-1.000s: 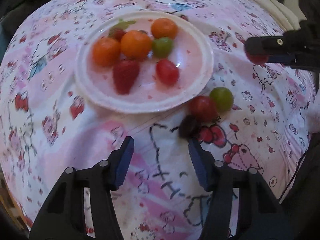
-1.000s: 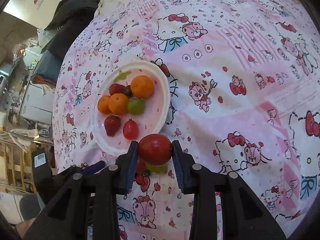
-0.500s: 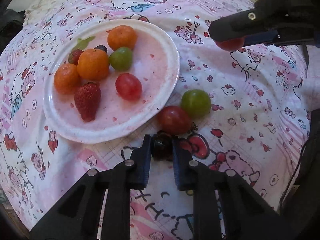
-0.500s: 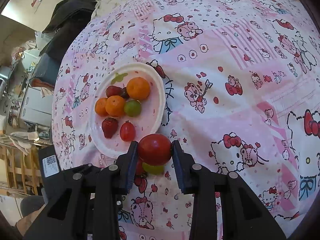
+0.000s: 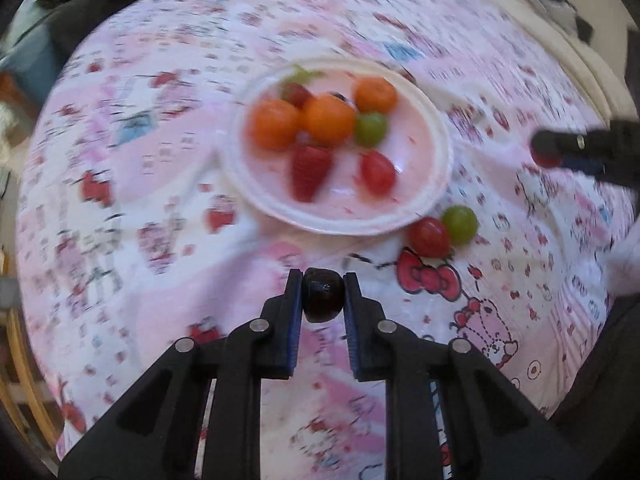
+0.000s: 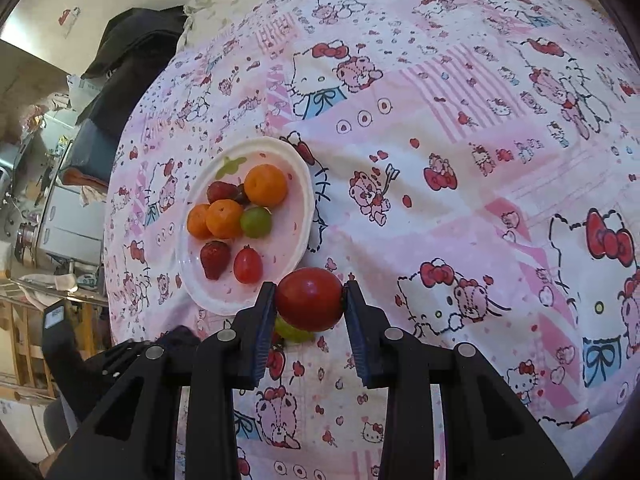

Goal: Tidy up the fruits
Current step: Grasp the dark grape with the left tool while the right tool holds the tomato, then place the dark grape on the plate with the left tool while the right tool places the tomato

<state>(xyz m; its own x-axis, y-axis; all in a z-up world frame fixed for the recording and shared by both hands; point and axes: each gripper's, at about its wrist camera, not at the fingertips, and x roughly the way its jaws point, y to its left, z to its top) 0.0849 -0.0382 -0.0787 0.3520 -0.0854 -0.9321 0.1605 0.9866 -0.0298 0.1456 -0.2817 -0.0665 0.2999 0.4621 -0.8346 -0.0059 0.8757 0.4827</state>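
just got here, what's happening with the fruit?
A person is moving fruit onto the white plate with two handheld grippers. The left gripper is clamped on a small dark grape; the right gripper is clamped on a red tomato near the plate's edge. The plate already holds three oranges, strawberries, a green grape and a red one. One red grape and one green grape lie on the patterned cloth beside it.

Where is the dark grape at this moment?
In the left wrist view the dark grape sits clamped between the fingers of the left gripper, above the cloth, nearer the camera than the white plate.
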